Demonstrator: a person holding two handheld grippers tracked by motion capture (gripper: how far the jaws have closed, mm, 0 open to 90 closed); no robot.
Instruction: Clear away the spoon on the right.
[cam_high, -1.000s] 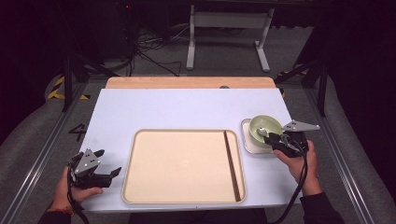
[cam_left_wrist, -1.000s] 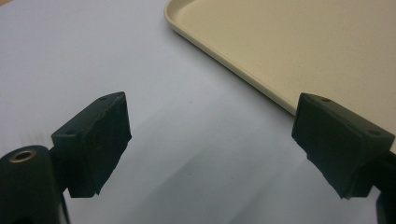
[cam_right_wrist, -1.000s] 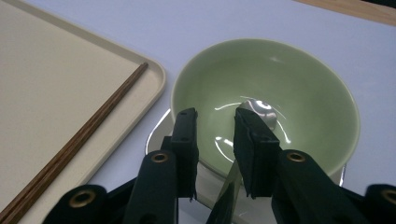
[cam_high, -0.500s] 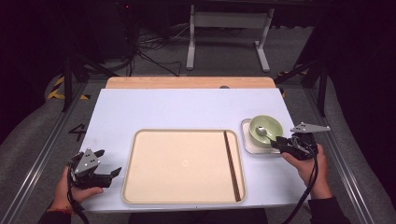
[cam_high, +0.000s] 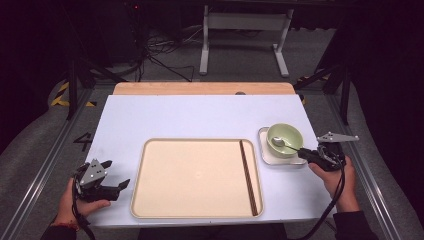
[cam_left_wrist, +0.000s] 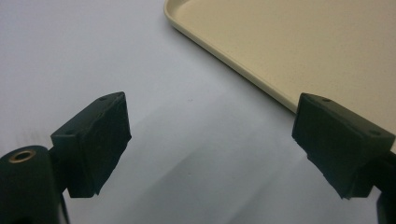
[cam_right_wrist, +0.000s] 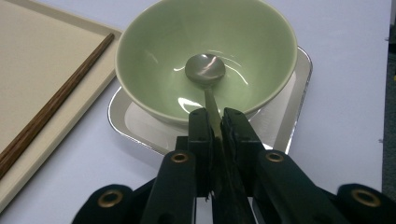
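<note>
Right gripper (cam_right_wrist: 215, 122): jaws have just been closing, now pinched on the spoon (cam_right_wrist: 205, 70) handle, spoon head lying inside the green bowl (cam_right_wrist: 154, 56). Bowl sits on a small silver plate (cam_right_wrist: 292, 107), just right of the beige tray (cam_high: 195, 175); brown chopsticks (cam_high: 248, 175) lie along the tray's right edge. Left gripper (cam_left_wrist: 210, 144): jaws wide apart, nothing between them, hovering over the table just off the tray's left corner; same gripper low left in the high view (cam_high: 97, 181).

Risks: grip is far down the thin handle, so the spoon may pivot or slip out on lifting. A sideways pull could drag the spoon head against the bowl wall and tip or slide the bowl off its plate. Nothing steadies the bowl.

Surface: white tabletop (cam_high: 200, 115), wooden strip (cam_high: 200, 88) at the far edge. Room dark, grey floor, metal stand (cam_high: 245, 35) and cables (cam_high: 150, 55) behind.
</note>
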